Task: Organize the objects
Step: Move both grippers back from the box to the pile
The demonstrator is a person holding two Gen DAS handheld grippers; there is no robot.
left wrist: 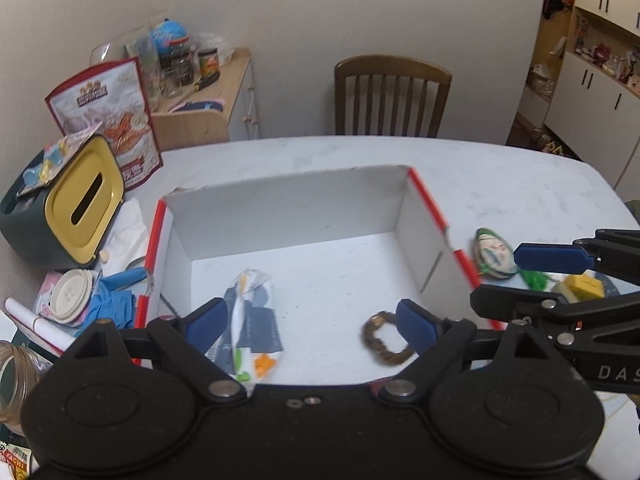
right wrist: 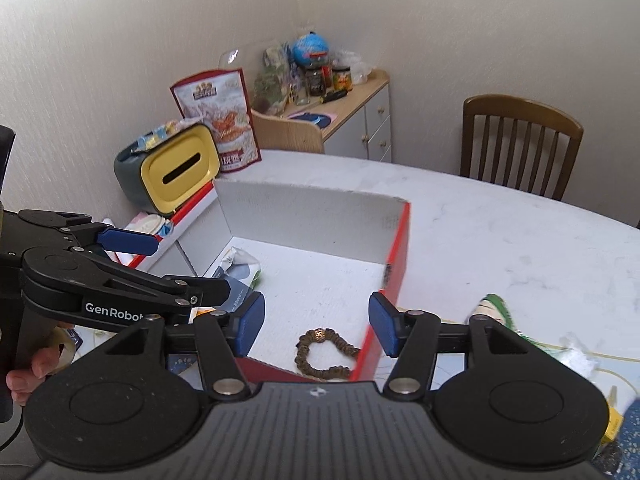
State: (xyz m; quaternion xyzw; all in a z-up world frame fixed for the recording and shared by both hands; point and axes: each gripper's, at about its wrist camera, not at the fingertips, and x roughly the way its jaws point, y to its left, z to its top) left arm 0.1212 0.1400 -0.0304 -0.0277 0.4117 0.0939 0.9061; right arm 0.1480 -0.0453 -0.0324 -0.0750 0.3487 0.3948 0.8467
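A white cardboard box (left wrist: 288,200) (right wrist: 312,216) with red edges lies open on the pale table (left wrist: 500,176). Inside it rest a printed tissue packet (left wrist: 250,320) (right wrist: 240,266) and a brown beaded bracelet (left wrist: 386,340) (right wrist: 320,354). My left gripper (left wrist: 312,324) (right wrist: 192,268) hovers open over the box's near side, holding nothing. My right gripper (right wrist: 316,326) (left wrist: 496,278) is open too, above the box's right corner and the bracelet. Right of the box lie a green-and-white packet (left wrist: 494,252) (right wrist: 490,308) and a yellow block (left wrist: 584,286).
A dark tissue holder with a yellow lid (left wrist: 80,204) (right wrist: 180,172) and a snack bag (left wrist: 116,120) stand left of the box. Blue gloves (left wrist: 112,300), a cup lid (left wrist: 74,294) and a glass jar (left wrist: 16,380) crowd the near left. A wooden chair (left wrist: 390,92) is behind the table.
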